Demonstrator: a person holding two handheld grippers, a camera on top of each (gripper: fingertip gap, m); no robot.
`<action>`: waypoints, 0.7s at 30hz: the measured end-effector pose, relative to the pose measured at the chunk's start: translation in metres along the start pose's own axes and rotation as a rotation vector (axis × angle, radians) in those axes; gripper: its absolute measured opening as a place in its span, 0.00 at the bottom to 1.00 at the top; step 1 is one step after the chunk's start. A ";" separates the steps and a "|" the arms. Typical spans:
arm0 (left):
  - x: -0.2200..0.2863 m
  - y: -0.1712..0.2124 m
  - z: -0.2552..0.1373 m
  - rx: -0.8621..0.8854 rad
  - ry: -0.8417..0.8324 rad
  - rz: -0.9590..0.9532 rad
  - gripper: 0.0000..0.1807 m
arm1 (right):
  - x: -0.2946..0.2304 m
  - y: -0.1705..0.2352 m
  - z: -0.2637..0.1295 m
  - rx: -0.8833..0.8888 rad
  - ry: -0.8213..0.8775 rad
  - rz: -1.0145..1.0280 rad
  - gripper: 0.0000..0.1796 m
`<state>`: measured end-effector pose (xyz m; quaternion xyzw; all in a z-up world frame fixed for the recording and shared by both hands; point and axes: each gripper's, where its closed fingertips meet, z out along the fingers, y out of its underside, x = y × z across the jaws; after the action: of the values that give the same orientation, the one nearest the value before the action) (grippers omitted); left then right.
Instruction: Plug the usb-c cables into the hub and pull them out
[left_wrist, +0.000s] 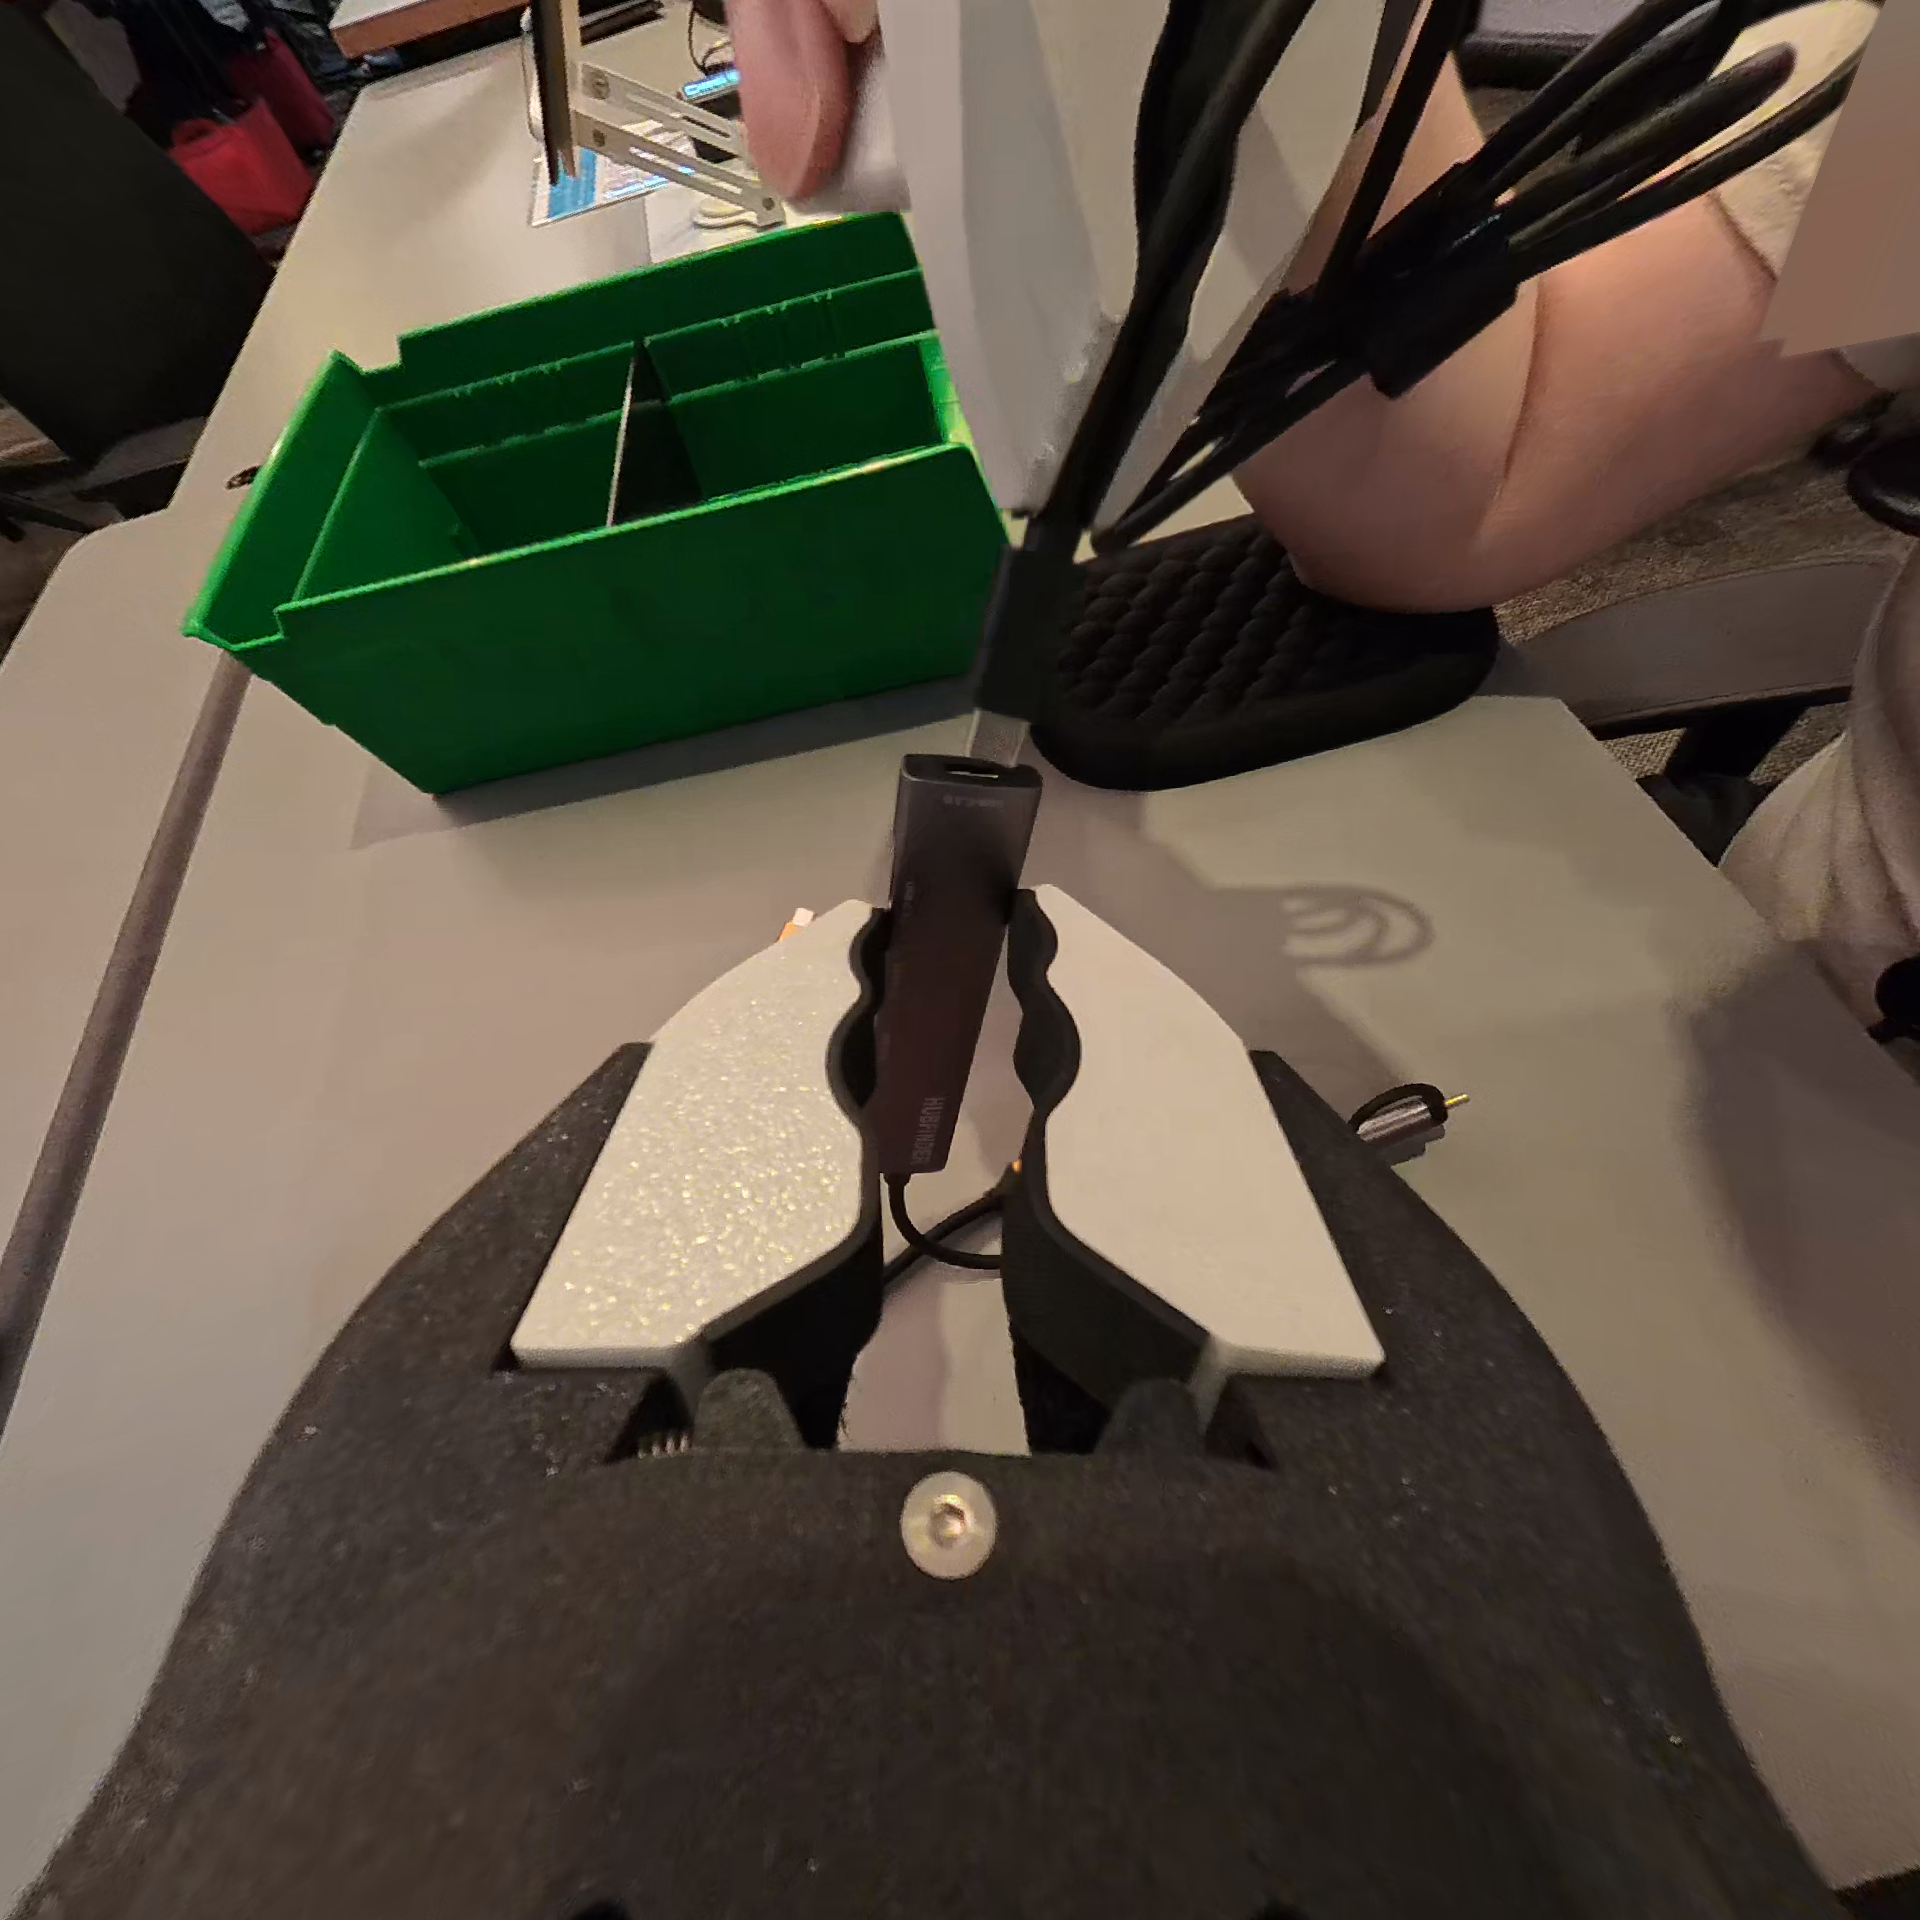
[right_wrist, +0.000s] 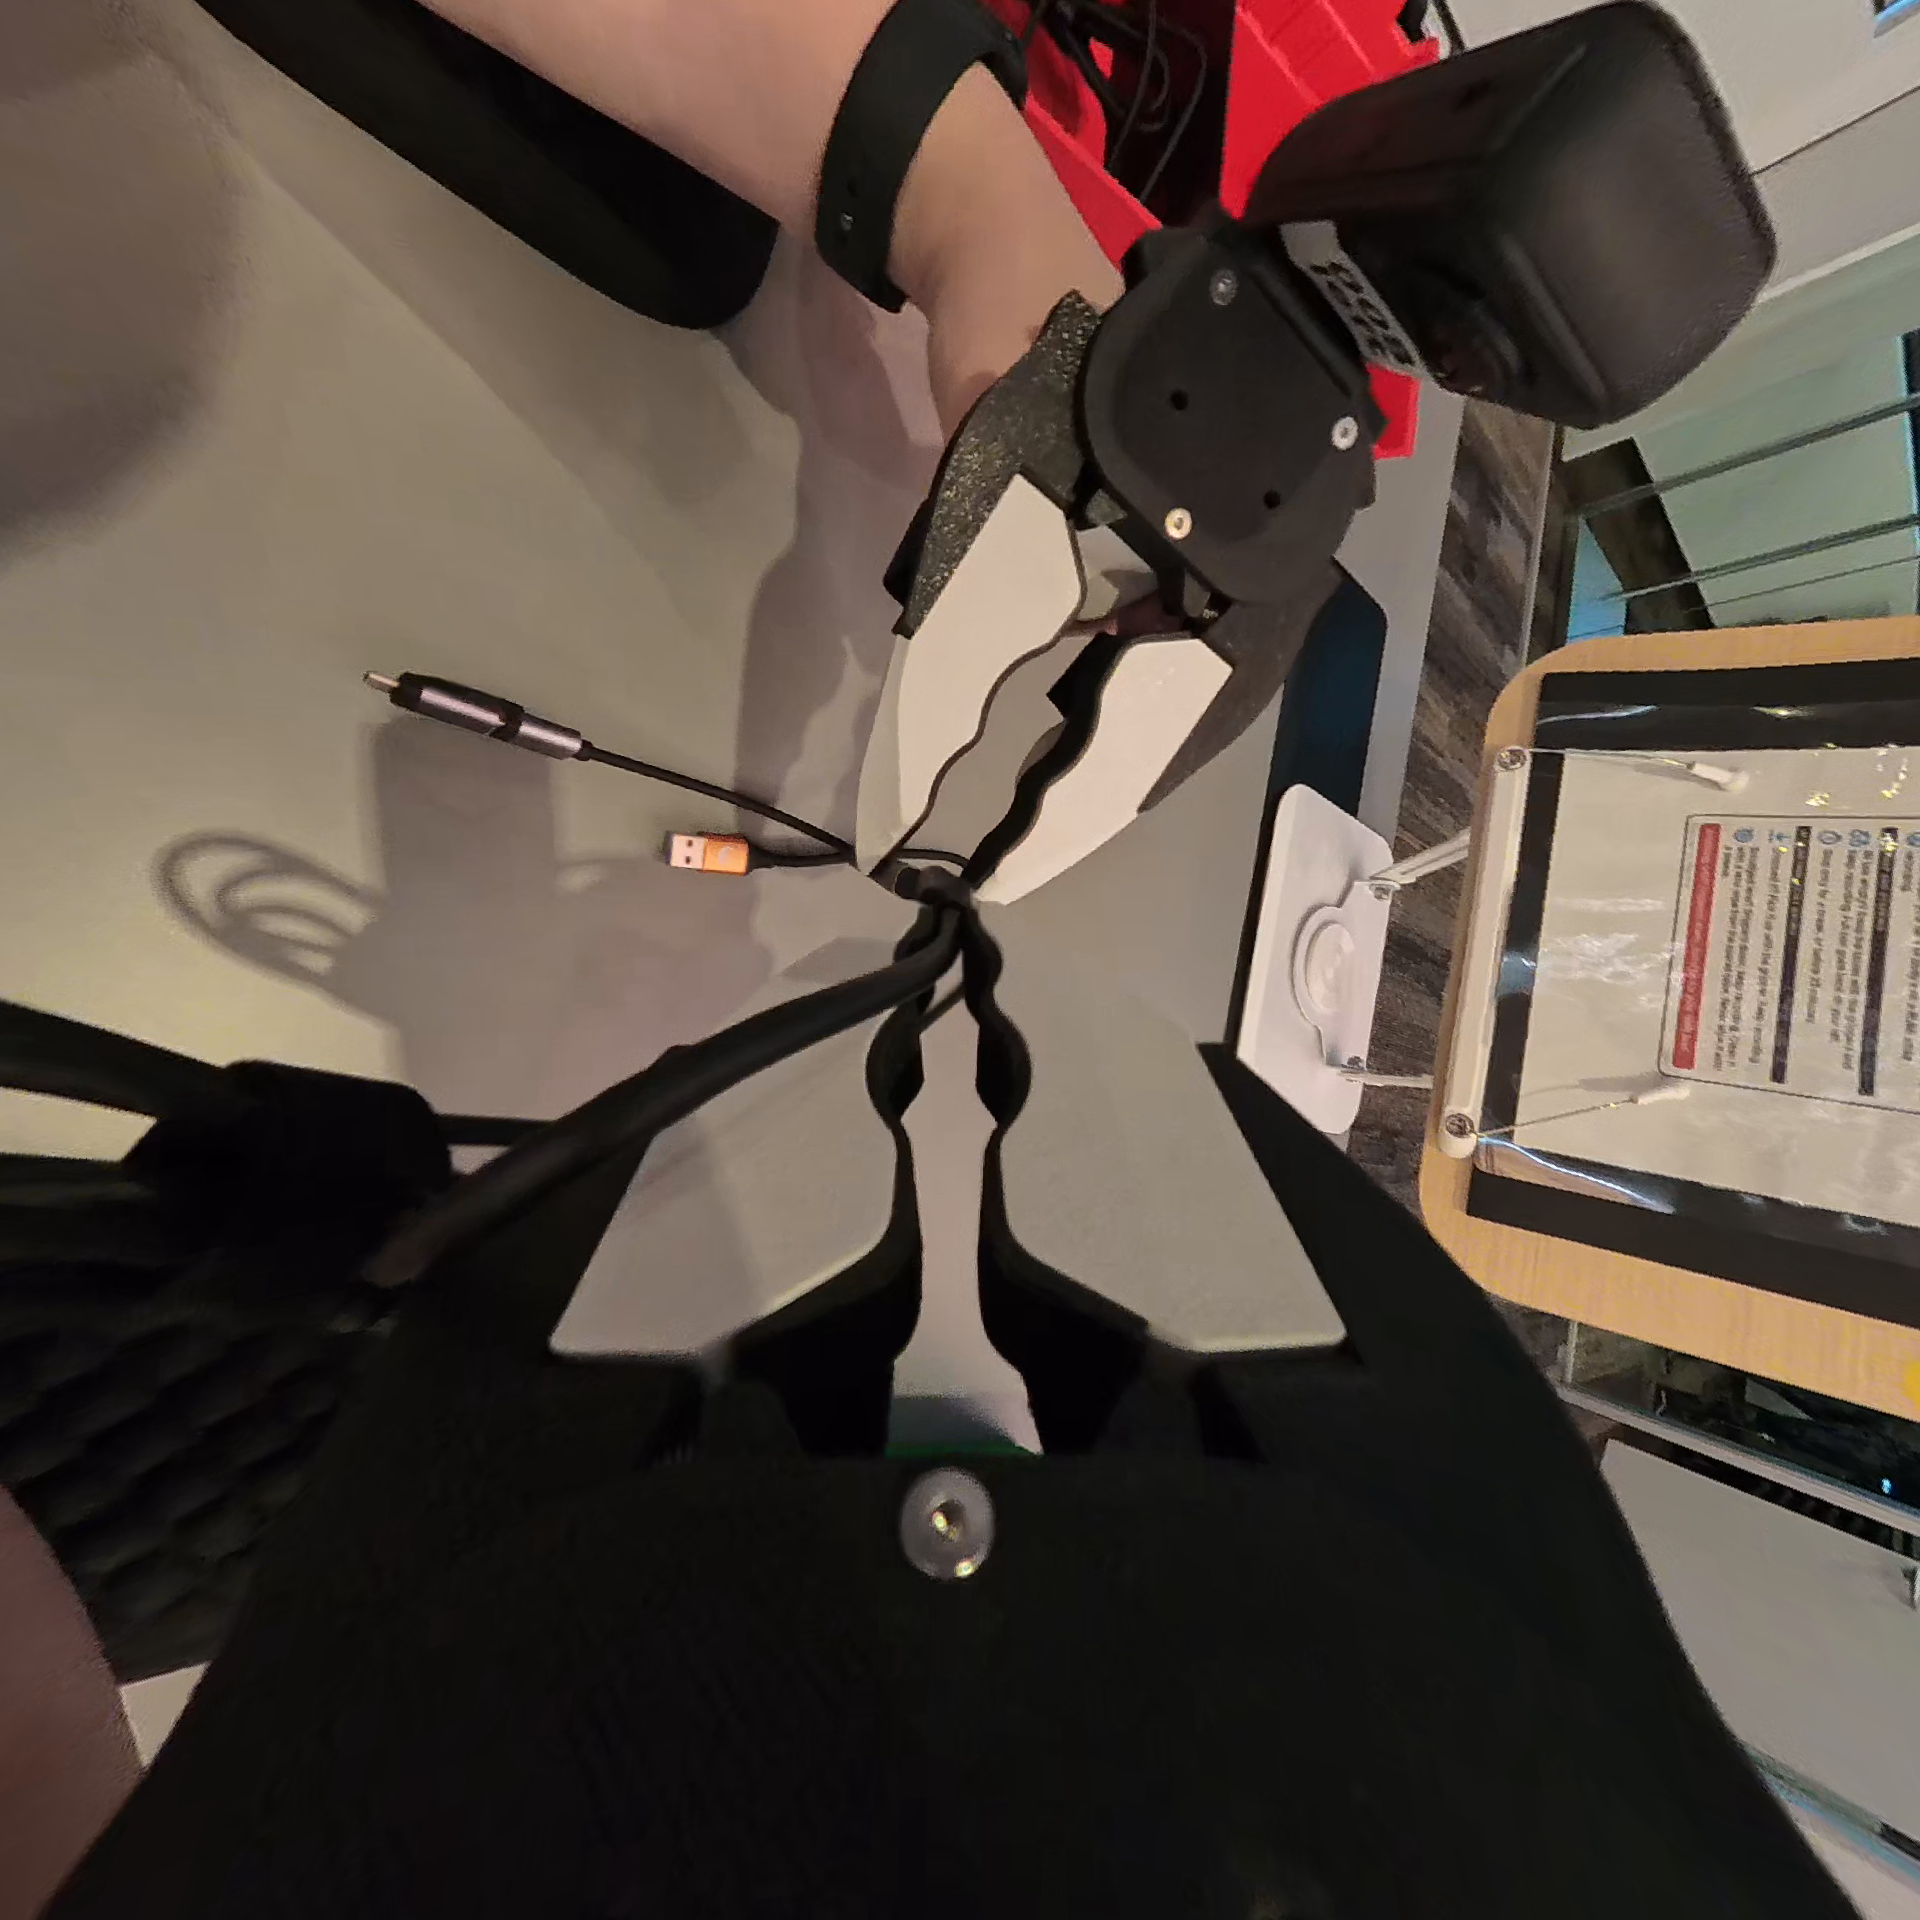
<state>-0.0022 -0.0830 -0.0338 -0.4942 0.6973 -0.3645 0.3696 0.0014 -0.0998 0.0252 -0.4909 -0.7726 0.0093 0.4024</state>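
My left gripper (left_wrist: 948, 914) has grey fingers and is shut on a dark grey hub (left_wrist: 945, 956). It holds the hub tilted up, with the end port facing away. My right gripper (left_wrist: 1023, 540) comes in from above, shut on a black usb-c plug (left_wrist: 1010, 634). The plug's metal tip (left_wrist: 992, 732) is right at the hub's end port; I cannot tell whether it has entered. In the right wrist view my black right gripper (right_wrist: 940, 899) pinches the black cable (right_wrist: 727, 1060) opposite the left gripper (right_wrist: 940, 868). The hub is hidden there.
A green divided bin (left_wrist: 623, 540) stands behind left of the hub. A forearm (left_wrist: 1507, 416) rests on a black woven pad (left_wrist: 1247, 665). A bundle of black cables (left_wrist: 1507, 239) hangs at the right. A grey plug (right_wrist: 478, 712) and an orange plug (right_wrist: 712, 854) lie on the table (right_wrist: 364, 468). My right fingertips sit around 6 centimeters from my left ones.
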 end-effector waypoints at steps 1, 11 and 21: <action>0.002 0.000 0.000 -0.001 0.009 0.001 0.12 | -0.001 0.000 0.000 -0.002 -0.002 -0.001 0.03; 0.017 0.000 0.000 -0.018 0.107 -0.010 0.12 | -0.013 -0.002 0.003 -0.008 -0.074 0.011 0.03; 0.027 0.004 0.002 -0.096 0.174 -0.053 0.12 | -0.020 -0.004 0.006 0.026 -0.141 0.033 0.03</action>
<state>-0.0085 -0.1080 -0.0420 -0.4962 0.7300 -0.3820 0.2739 -0.0021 -0.1148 0.0105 -0.4967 -0.7905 0.0604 0.3532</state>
